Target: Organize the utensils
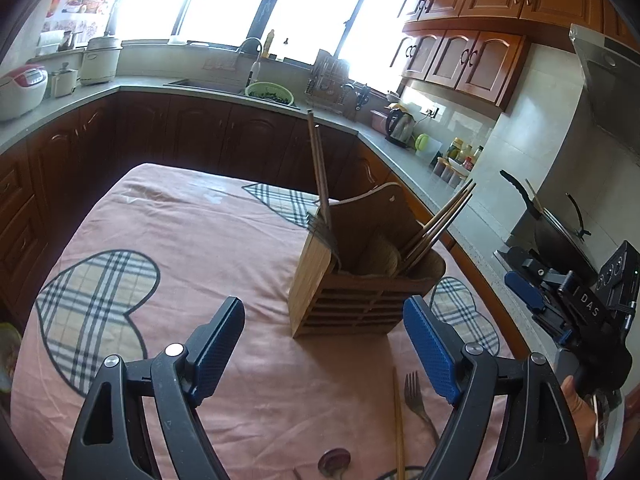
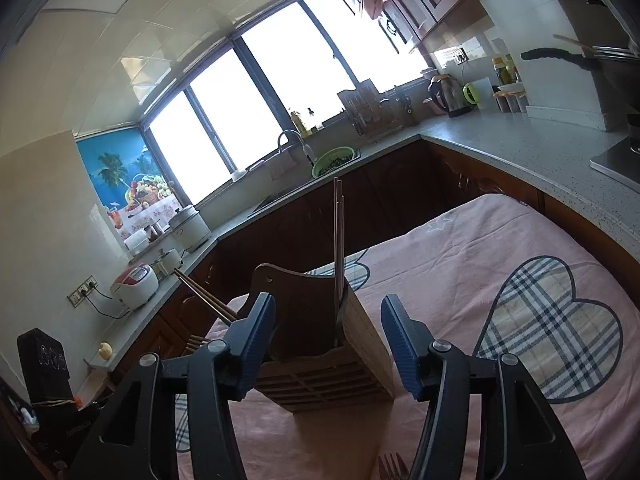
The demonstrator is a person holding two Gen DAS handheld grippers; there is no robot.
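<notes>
Both claws wide, empty: left claw [image 1: 324, 344], right claw [image 2: 328, 344]. Fork [image 1: 416, 396] on worktop [image 1: 200, 240]: light, stiff, likely slippery; pinch mid-handle. Wooden holder [image 1: 352, 280] probably tips easily.

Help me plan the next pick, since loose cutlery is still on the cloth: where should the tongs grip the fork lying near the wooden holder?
Grip the fork across its narrow neck just below the tines, coming straight down from above with the open left tongs. It lies flat on the tablecloth, tines toward the wooden holder; a chopstick alongside leaves little room for one finger.
</notes>
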